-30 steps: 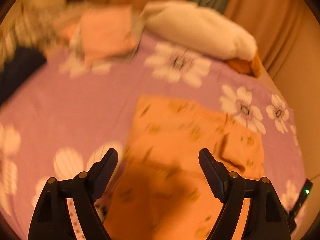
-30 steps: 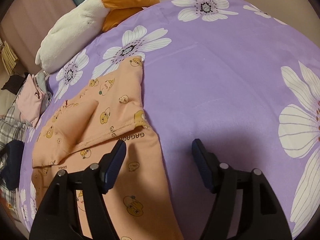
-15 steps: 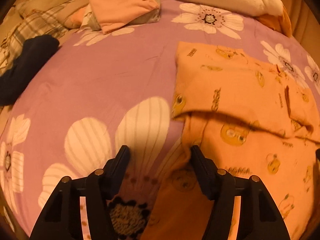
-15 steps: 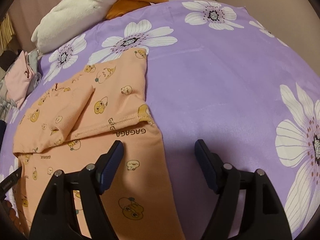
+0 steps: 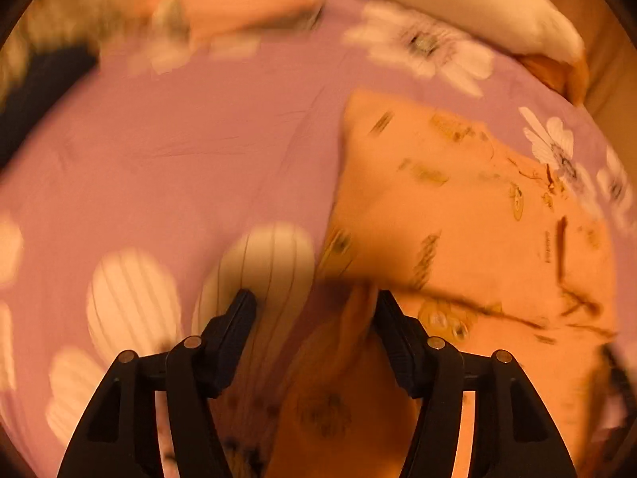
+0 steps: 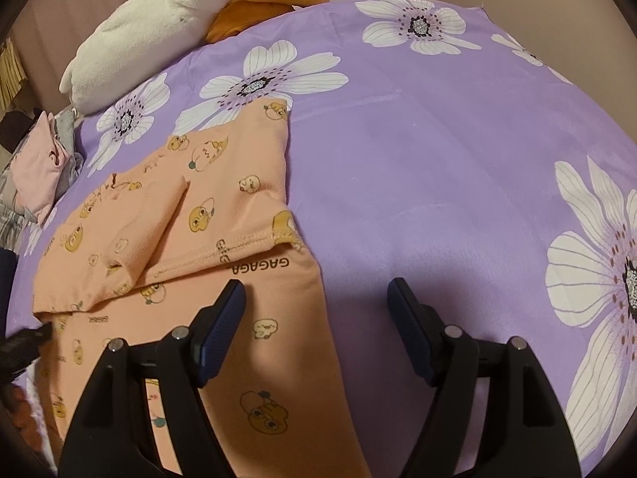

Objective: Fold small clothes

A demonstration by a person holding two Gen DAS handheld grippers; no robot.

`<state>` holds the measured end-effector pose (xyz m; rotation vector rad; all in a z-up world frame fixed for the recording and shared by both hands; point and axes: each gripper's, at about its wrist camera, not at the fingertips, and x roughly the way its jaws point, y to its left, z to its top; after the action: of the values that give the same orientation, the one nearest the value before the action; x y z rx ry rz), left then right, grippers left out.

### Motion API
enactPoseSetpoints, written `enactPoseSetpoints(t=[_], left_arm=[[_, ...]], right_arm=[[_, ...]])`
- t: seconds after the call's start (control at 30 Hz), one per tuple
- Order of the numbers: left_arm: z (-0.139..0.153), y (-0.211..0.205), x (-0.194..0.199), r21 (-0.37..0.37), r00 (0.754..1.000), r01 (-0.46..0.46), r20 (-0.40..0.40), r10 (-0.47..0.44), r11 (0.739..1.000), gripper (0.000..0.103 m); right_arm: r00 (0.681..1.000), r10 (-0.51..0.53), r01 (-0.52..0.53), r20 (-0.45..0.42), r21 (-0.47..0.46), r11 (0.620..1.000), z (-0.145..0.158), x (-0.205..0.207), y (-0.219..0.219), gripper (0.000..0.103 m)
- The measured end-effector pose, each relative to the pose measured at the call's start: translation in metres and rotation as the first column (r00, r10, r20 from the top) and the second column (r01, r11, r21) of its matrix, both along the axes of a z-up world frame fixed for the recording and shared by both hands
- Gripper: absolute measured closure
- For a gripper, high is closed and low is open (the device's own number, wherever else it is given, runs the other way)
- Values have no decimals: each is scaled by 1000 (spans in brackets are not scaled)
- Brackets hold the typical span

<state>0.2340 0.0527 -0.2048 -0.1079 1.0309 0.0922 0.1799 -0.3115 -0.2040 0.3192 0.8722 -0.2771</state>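
Peach cartoon-print garment (image 6: 223, 215) lies partly folded, flat.

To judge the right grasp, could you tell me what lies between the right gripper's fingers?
In the right wrist view, the right gripper straddles the peach garment's right edge and bare purple bedsheet.

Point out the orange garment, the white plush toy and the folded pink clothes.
orange garment (image 6: 223, 215), right wrist view, on its folded upper layer.
white plush toy (image 6: 159, 28), right wrist view, on its white body.
folded pink clothes (image 6: 34, 175), right wrist view, on the top pink piece.

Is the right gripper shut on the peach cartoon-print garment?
No, the right gripper is open, hovering at the peach cartoon-print garment edge on the purple floral bedsheet.
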Motion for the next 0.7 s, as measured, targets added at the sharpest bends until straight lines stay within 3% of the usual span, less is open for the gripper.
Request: enactPoseSetpoints(t=[0.03, 0.07, 0.13, 0.2, 0.27, 0.3, 0.4, 0.57, 0.6, 0.63, 0.67, 0.7], left_arm=[[-3, -8, -1, 63, 999, 26, 30, -28, 998, 41], [-4, -9, -2, 67, 998, 29, 47, -33, 997, 41], [-3, 5, 1, -42, 999, -2, 46, 4, 999, 44], [0, 25, 2, -131, 998, -46, 36, 51, 990, 59], [-1, 30, 6, -156, 998, -45, 42, 52, 987, 63], [-2, 26, 7, -132, 998, -32, 57, 40, 991, 63], [-2, 10, 7, -39, 997, -16, 72, 18, 999, 63], [-4, 24, 1, -103, 996, -28, 75, 36, 994, 62], [-4, 23, 0, -94, 997, -26, 75, 33, 995, 62], [-4, 23, -5, -78, 997, -24, 76, 30, 997, 61], [-3, 18, -6, -39, 997, -10, 82, 13, 999, 61], [-3, 14, -12, 1, 995, 13, 96, -13, 1000, 61]], right_arm=[[1000, 2, -2, 7, 21, 1000, 4, -1, -1, 30], [999, 12, -13, 31, 53, 998, 11, -2, -2, 30], [993, 41, -51, 113, 90, 995, 27, -8, 0, 29], [972, 102, -122, 213, 87, 989, 48, -13, 9, 27], [950, 189, -214, 249, 74, 974, 59, -6, 27, 23], [944, 220, -242, 248, 63, 968, 61, -1, 35, 23], [916, 356, -351, 185, -58, 934, 52, 27, 78, 24], [869, 491, -491, -60, -227, 841, 12, 74, 143, 27], [864, 484, -502, -138, -310, 807, 1, 82, 156, 33], [870, 458, -492, -181, -390, 779, -6, 88, 162, 48], [871, 462, -489, -169, -397, 777, -6, 89, 160, 61], [875, 464, -482, -138, -343, 806, -1, 90, 153, 84]])
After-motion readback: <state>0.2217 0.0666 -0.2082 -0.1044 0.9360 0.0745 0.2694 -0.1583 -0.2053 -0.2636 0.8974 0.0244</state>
